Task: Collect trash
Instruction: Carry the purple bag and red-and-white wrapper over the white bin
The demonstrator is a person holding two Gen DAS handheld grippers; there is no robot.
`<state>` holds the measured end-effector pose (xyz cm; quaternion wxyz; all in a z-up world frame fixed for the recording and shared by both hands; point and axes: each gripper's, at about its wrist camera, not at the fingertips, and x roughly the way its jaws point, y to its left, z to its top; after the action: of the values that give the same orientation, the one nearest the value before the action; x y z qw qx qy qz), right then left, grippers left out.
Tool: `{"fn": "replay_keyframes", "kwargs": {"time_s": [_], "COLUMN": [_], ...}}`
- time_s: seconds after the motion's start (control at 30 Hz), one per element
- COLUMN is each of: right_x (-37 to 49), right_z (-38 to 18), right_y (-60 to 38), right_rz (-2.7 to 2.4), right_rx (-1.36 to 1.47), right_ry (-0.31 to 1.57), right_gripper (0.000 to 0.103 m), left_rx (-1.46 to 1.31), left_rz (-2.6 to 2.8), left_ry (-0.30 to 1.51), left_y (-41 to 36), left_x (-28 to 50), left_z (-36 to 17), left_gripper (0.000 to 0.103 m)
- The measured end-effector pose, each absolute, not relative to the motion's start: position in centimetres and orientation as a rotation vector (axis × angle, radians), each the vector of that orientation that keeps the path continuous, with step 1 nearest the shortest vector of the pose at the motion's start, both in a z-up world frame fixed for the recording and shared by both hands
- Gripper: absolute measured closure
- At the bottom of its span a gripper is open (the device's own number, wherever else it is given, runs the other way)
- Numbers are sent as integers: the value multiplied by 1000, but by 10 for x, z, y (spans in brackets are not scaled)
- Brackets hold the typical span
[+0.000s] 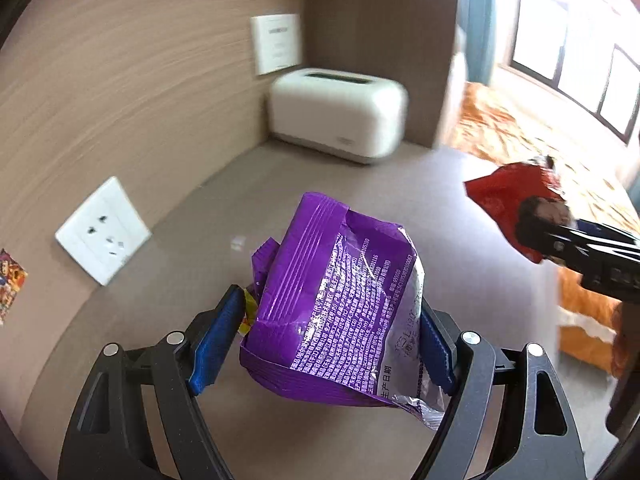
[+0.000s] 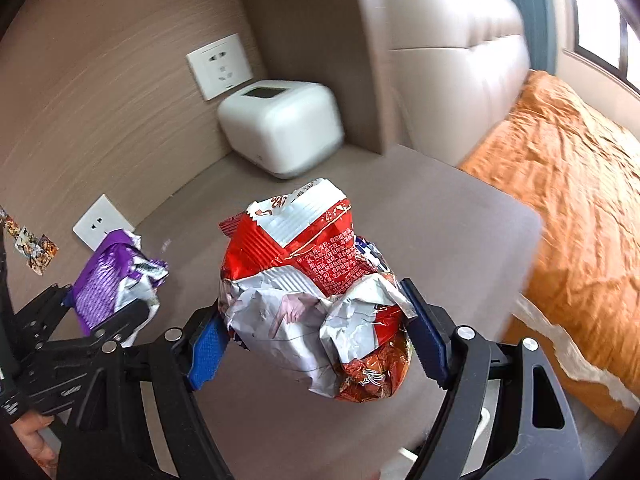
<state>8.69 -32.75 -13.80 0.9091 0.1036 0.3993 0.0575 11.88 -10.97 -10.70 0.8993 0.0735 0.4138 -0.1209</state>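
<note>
My left gripper (image 1: 328,336) is shut on a purple snack wrapper (image 1: 332,292) and holds it above the grey-brown table (image 1: 224,208). The same wrapper (image 2: 108,280) and gripper (image 2: 108,304) show at the left of the right wrist view. My right gripper (image 2: 316,328) is shut on a crumpled red and white snack bag (image 2: 312,280), also lifted off the table (image 2: 420,220). That red bag (image 1: 508,196) and right gripper (image 1: 552,236) appear at the right edge of the left wrist view.
A white rounded box (image 1: 340,114) (image 2: 284,128) stands in the back corner against the wood wall. Wall sockets (image 1: 102,230) (image 2: 220,64) sit on the wall. A bed with an orange cover (image 2: 560,216) lies right of the table. A small colourful scrap (image 2: 36,248) is at far left.
</note>
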Motion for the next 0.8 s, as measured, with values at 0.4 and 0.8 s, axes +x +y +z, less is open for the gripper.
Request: {"fn": "replay_keyframes", "kwargs": {"time_s": [0.4, 0.8], "right_x": [-4, -70], "right_z": [-146, -185], "right_y": [-422, -486], "right_rz": [-81, -252], "right_rx": [304, 356], "right_ry": [824, 887], "right_gripper": [24, 24], "left_rx": [294, 441], "left_rz": [-558, -859], "left_ry": [873, 931], "left_y": [-230, -347], "left_x": [69, -1], "left_z": [-115, -169], "left_gripper": [25, 25]}}
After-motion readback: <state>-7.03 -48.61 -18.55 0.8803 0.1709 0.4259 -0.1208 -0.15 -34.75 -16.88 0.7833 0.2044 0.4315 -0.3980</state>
